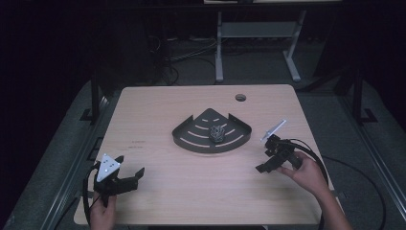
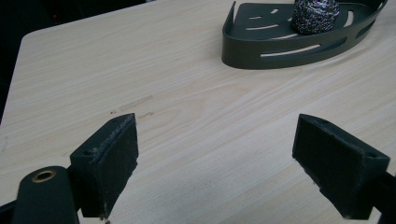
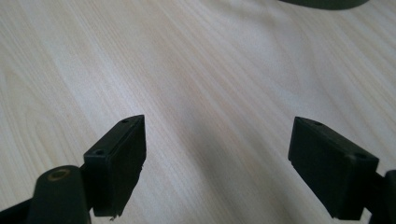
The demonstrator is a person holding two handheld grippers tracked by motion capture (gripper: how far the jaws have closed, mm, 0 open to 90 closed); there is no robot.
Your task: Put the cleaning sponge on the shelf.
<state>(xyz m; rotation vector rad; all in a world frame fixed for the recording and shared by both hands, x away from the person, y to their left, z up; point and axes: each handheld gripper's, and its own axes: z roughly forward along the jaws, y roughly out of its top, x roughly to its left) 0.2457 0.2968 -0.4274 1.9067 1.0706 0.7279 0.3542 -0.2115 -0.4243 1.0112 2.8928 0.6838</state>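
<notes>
While both grippers sit low near the table's (image 1: 158, 110) near edge, the dark fan-shaped tray (image 1: 184, 136) lies at mid-table w/ one thing in it: a scrubber ball (image 1: 218, 133), prob. steel wool, though it's small and dim from above. From the left gripper view the ball (image 2: 315, 15) rests on the tray's slotted floor, inside the curved wall (image 2: 289, 51), approx. central. Left gripper (image 1: 128, 178) is at the near-left corner, jaws wide apart, nothing between them, well apart from the tray. Right gripper (image 1: 267, 160) is just off the tray's right side, jaws also spread w/ bare wood between; the tray's rim (image 3: 322, 3) shows at the top of its view.
</notes>
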